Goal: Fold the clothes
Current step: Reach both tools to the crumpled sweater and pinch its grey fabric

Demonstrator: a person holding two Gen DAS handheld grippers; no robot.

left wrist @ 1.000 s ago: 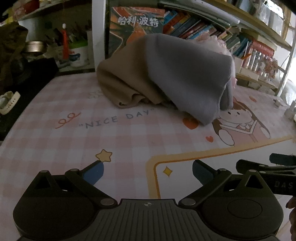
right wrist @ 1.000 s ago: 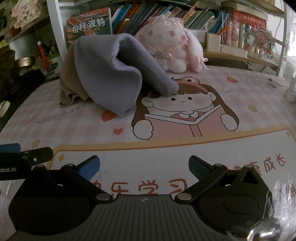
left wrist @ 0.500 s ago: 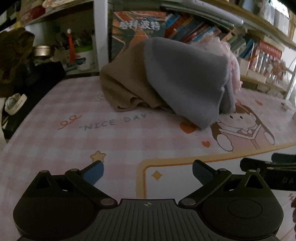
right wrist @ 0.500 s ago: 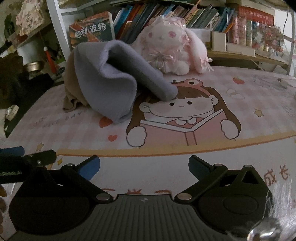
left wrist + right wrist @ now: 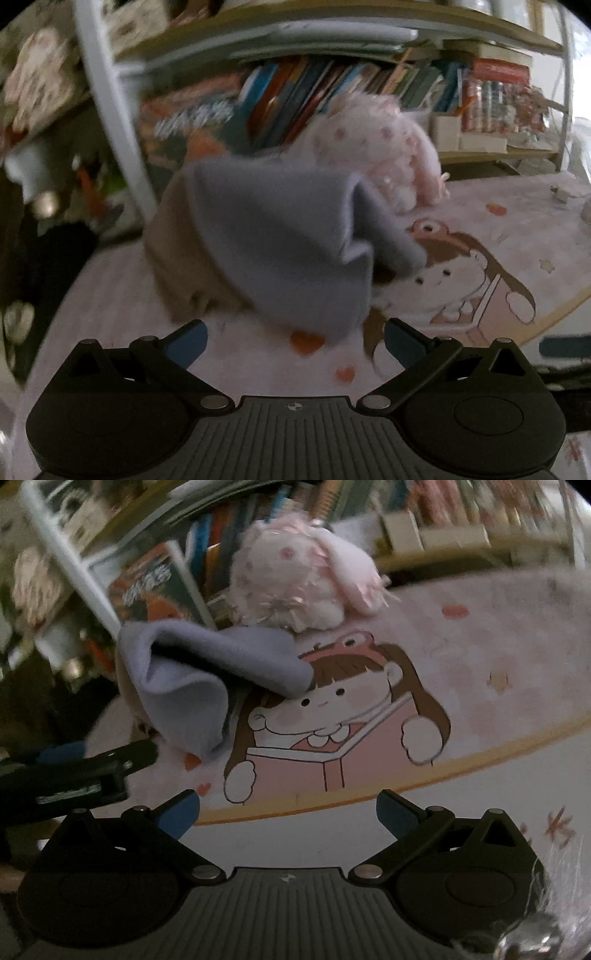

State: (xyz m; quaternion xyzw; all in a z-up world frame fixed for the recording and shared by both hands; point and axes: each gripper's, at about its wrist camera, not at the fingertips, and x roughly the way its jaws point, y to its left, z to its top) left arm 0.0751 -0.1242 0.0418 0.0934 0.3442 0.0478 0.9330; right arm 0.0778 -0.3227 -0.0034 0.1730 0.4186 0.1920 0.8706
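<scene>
Bookshelves packed with upright books (image 5: 306, 92) fill the background of the left wrist view, blurred as a whole. Below them a pink checked cartoon-printed mat (image 5: 517, 229) covers the counter. On it lies a heaped pile of clothes: a soft grey-lavender fleece garment (image 5: 280, 236) draped over a tan brown garment (image 5: 173, 258). A fluffy pink-and-white plush rabbit (image 5: 384, 147) sits just behind the heap. The left tool (image 5: 293, 338) has its blue-tipped fingers spread wide and holds nothing; it is near the front edge of the grey garment, not touching it. A blue finger of the other tool shows at the right edge.

From the right wrist view, the same shelves sit behind, with the plush rabbit (image 5: 303, 579) just behind the grey garment (image 5: 207, 679), which lies at the left of the mat (image 5: 498, 635) beside the printed girl reading a book (image 5: 332, 716). The right tool (image 5: 286, 812) is spread wide and empty, well apart from the clothes. The left tool (image 5: 85, 764) enters from the left, near the garment's lower edge.
</scene>
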